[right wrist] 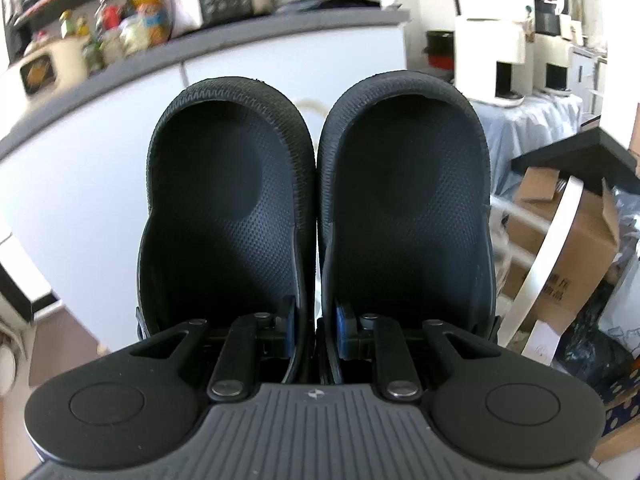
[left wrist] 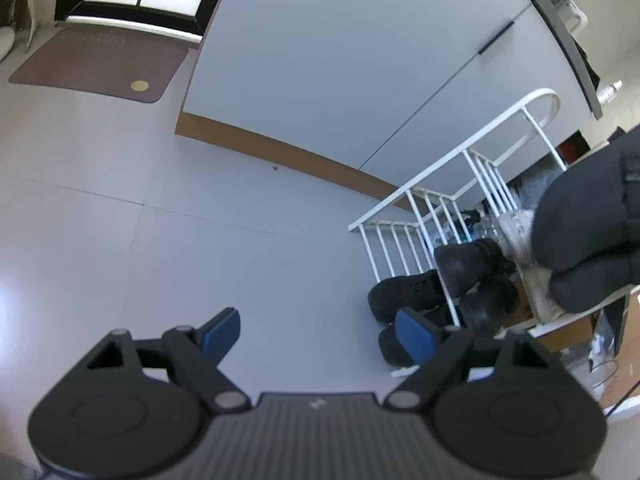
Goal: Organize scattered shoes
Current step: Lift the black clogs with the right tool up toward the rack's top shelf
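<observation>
My right gripper (right wrist: 316, 330) is shut on a pair of dark clogs (right wrist: 232, 200), pinching their two inner walls together; both clogs hang side by side, openings facing the camera, lifted in front of a white cabinet. In the left wrist view the same clogs (left wrist: 592, 232) show at the right edge, above a white wire shoe rack (left wrist: 440, 200). Black shoes (left wrist: 472, 264) sit on the rack's lower level and another black shoe (left wrist: 404, 292) lies on the floor beside it. My left gripper (left wrist: 320, 332) is open over bare floor, holding nothing.
A grey cabinet front (left wrist: 360, 60) with a brown baseboard stands behind the rack. A brown doormat (left wrist: 100, 64) lies by a door at the far left. Cardboard boxes (right wrist: 560, 248) and bags crowd the right side; a cluttered counter (right wrist: 120, 20) runs above.
</observation>
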`<state>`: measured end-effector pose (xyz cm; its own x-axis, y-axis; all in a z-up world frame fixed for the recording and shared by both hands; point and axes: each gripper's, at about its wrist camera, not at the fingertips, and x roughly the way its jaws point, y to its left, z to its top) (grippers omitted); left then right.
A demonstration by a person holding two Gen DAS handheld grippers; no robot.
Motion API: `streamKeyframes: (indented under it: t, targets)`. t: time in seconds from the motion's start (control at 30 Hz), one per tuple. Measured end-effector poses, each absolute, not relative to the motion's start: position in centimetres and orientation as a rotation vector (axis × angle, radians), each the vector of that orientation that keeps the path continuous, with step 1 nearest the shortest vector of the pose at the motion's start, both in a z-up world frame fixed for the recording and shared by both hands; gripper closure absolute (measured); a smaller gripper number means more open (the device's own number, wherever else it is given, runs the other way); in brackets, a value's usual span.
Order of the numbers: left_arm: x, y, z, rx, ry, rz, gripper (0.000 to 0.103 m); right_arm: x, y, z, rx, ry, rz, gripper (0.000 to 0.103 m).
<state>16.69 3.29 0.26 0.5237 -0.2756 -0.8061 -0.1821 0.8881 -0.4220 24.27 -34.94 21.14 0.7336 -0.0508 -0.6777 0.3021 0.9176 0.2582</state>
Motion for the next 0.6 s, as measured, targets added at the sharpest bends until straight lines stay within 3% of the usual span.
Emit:
streamKeyframes:
  t: [0.6]
  targets:
    - [19.7, 0.9, -0.2, -0.592, 1.002, -0.073, 0.016, 33.3, -49.8, 23.7, 0.581, 0.718, -0.408, 0.082]
